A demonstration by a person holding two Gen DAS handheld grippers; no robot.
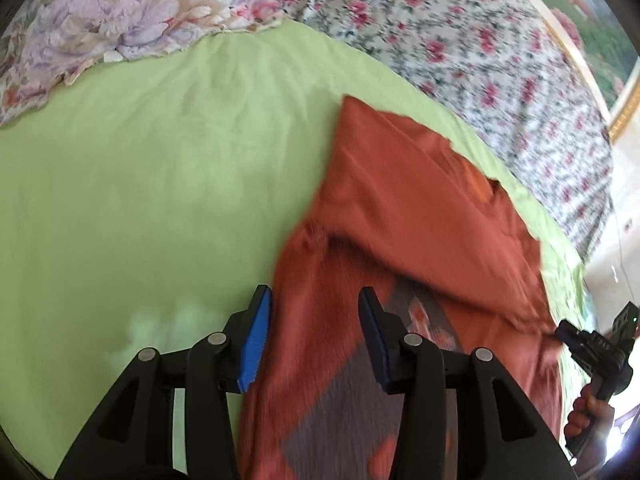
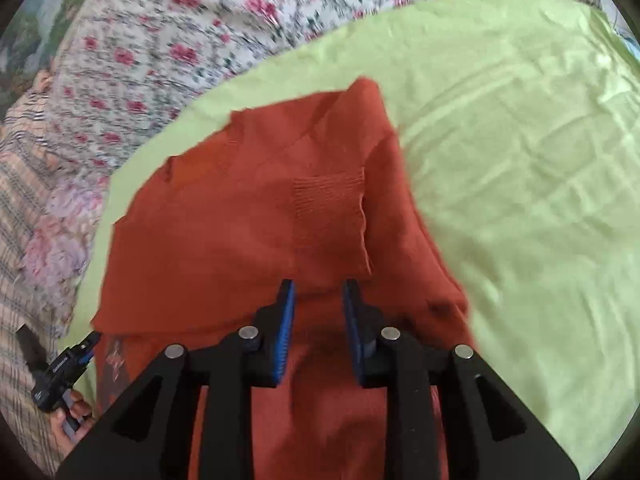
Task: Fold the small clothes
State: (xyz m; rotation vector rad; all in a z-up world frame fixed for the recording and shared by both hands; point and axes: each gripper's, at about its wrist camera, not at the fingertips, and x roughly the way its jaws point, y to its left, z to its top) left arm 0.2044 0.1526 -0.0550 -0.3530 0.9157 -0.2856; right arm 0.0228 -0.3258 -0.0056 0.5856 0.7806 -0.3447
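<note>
A rust-orange knit sweater lies on the light green sheet, its upper part folded down over a grey-patterned front. In the right wrist view the sweater shows a ribbed sleeve cuff laid across its middle. My left gripper hovers over the sweater's left edge, open, with cloth below it but none pinched. My right gripper is open just above the fold line, below the cuff. Each gripper also appears in the other's view: the right gripper at the sweater's right edge, the left gripper at its left edge.
A floral quilt is bunched along the far side of the bed, with a purple-flowered pillow at the far left. A plaid cloth lies at the left edge. The green sheet spreads wide beside the sweater.
</note>
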